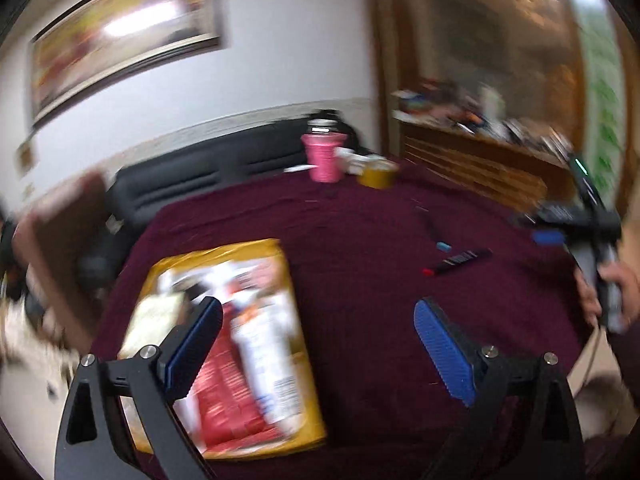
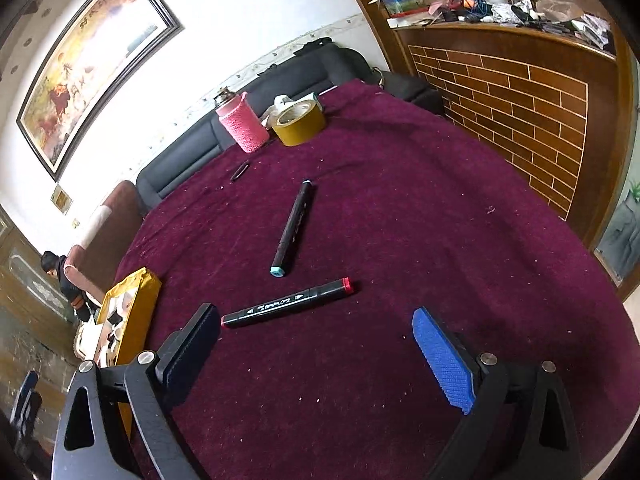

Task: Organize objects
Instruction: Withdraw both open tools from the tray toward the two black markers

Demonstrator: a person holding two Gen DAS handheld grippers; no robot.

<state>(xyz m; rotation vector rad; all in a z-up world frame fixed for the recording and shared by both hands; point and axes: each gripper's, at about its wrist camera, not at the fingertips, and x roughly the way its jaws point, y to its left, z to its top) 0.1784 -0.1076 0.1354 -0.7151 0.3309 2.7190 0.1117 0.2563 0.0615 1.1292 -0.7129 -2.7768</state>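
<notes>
No text is reading legibly. The black red-capped marker [image 2: 287, 303], lying at lower centre of the right wrist view, is bearing white print too small to read; the yellow packet [image 1: 256, 328] is showing blurred labelling.

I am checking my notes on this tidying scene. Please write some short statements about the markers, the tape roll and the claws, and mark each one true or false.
1. Two markers lie on the purple cloth. True: a red-capped marker and a teal-capped marker.
2. The right claw holds the red-capped marker. False: it is open and empty.
3. The tape roll stands beside the pink-sleeved bottle. True.
4. The left claw grips the yellow package. False: it is open and empty.
</notes>
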